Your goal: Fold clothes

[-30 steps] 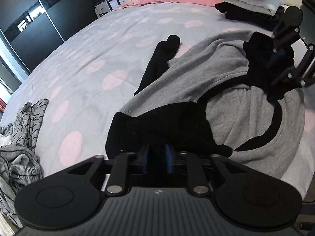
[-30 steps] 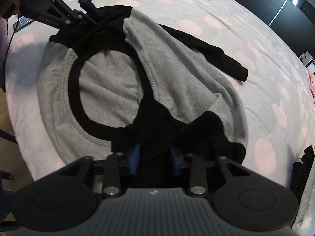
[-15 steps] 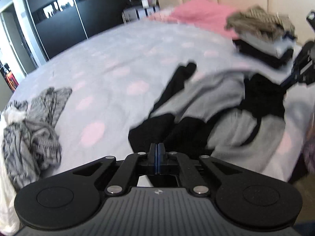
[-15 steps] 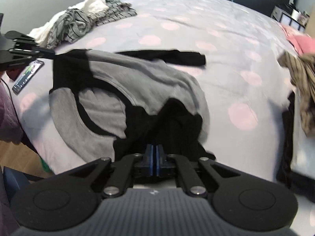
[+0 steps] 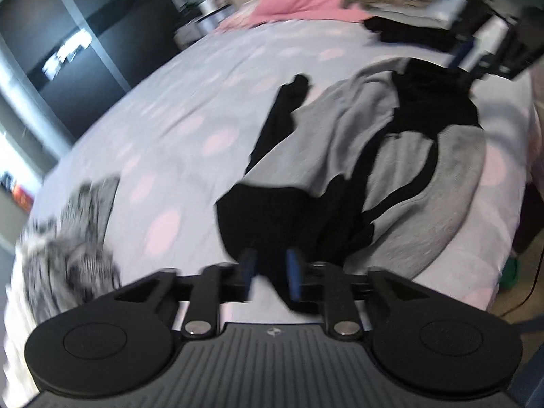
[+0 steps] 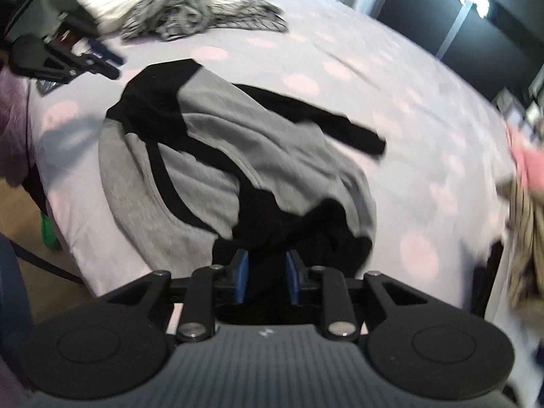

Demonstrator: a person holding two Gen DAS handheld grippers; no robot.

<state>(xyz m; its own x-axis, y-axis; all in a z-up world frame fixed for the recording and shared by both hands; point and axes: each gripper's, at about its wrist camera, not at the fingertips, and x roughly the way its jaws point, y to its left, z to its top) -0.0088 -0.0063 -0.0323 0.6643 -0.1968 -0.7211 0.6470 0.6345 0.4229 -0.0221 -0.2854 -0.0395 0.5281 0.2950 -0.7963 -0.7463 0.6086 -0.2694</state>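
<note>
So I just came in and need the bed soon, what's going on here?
A person is folding laundry with a hand-held gripper in each hand. A grey-and-black sweatshirt lies partly folded on the pink-spotted bedspread. The left hand-held gripper and the right hand-held gripper are both opening, with black fabric showing between their jaws. A striped heap waits unfolded; a folded stack sits by the pink pillow.

Soft daylight, heavy motion blur, fisheye bending at edges
</note>
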